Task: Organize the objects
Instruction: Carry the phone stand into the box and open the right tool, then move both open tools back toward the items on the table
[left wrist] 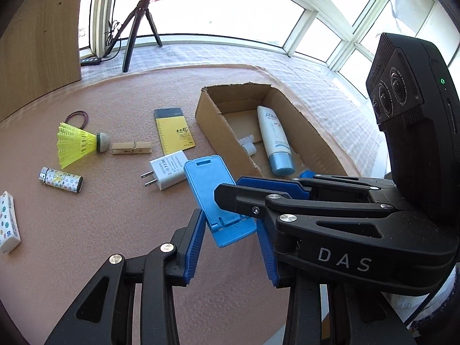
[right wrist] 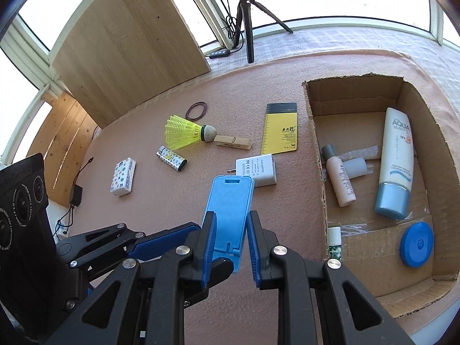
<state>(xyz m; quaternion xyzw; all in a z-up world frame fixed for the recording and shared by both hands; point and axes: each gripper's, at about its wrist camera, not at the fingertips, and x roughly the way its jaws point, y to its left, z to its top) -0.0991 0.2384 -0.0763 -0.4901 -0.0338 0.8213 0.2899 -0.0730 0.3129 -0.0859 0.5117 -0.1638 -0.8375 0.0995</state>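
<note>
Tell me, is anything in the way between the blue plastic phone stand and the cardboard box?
Nothing visible blocks it. The blue plastic phone stand is held above the pink table cover, clear of the white charger plug. The open cardboard box only has its low side wall to clear, and bare floor shows between the blue round lid and the bottles.

A sunny room at home – big windows (left wrist: 316, 23), a pink cloth table (right wrist: 201, 207), a tripod (right wrist: 247, 14).

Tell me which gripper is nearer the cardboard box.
Right. The right gripper holds the blue phone stand just beside the cardboard box; the left gripper sits farther out.
</note>
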